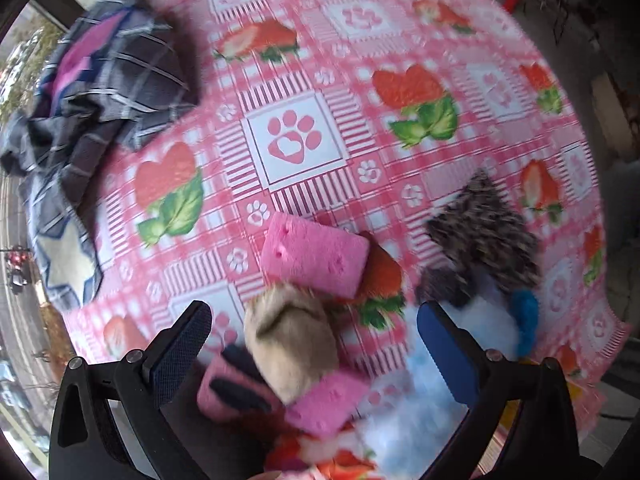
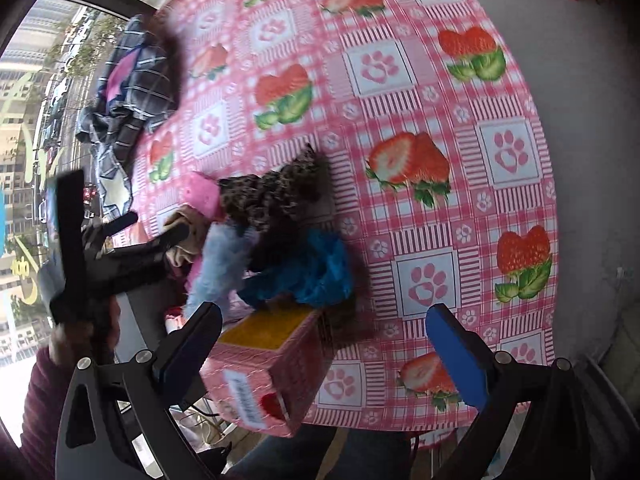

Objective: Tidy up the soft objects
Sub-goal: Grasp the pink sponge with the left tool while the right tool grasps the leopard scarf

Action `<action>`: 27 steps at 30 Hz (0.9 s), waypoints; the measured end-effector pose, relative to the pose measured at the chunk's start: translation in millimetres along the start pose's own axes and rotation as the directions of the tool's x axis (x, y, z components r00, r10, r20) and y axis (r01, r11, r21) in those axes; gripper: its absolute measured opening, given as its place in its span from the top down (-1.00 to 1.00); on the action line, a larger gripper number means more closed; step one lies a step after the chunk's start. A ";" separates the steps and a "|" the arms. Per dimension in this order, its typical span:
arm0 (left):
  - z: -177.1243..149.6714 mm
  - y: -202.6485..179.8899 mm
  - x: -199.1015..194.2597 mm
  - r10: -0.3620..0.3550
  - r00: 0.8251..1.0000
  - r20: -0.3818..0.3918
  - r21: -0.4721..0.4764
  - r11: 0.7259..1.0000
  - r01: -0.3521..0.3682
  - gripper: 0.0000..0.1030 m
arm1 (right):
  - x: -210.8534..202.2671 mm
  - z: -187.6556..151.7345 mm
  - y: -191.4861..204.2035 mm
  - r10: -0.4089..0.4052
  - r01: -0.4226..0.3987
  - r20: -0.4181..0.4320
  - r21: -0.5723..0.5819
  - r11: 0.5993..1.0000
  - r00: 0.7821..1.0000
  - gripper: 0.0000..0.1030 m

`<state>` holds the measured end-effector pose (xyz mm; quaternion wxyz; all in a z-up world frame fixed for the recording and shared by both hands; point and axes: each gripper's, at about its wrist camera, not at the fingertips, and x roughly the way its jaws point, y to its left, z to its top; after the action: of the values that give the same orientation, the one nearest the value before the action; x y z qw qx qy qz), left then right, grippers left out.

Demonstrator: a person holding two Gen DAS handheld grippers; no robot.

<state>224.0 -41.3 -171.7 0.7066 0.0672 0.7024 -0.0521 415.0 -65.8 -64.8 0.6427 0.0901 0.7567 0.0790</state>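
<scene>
Oilcloth (image 1: 400, 20) in glossy pink gingham, printed with strawberries and paw prints, covers the desk. Crumpled plaid fabric (image 1: 100, 92) in dark grey-blue with a pale star patch lies heaped at its far left edge. Near the front edge the soft objects cluster: a speckled brown fuzzy piece (image 2: 272, 196), a fluffy bright-blue tuft (image 2: 320, 272), a pale-blue furry piece (image 2: 220, 264), a beige plush (image 1: 292, 344) and flat pink sponge-like blocks (image 1: 314, 258). A pink box (image 2: 264, 368) with a yellow interior sits beside them. The left hand-held gripper (image 1: 314, 316) and right hand-held gripper (image 2: 324, 320) both gape wide, gripping nothing.
</scene>
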 end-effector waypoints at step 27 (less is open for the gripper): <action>29.8 19.3 51.9 0.004 1.000 -0.029 -0.066 0.998 -0.006 -0.49 | 66.3 64.8 21.1 -0.010 0.003 -0.080 -0.090 0.996 0.997 -1.00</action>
<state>257.0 -26.2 -223.1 0.6984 0.0464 0.7137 -0.0261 469.2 -29.3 -133.8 0.6153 0.0553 0.7780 0.1143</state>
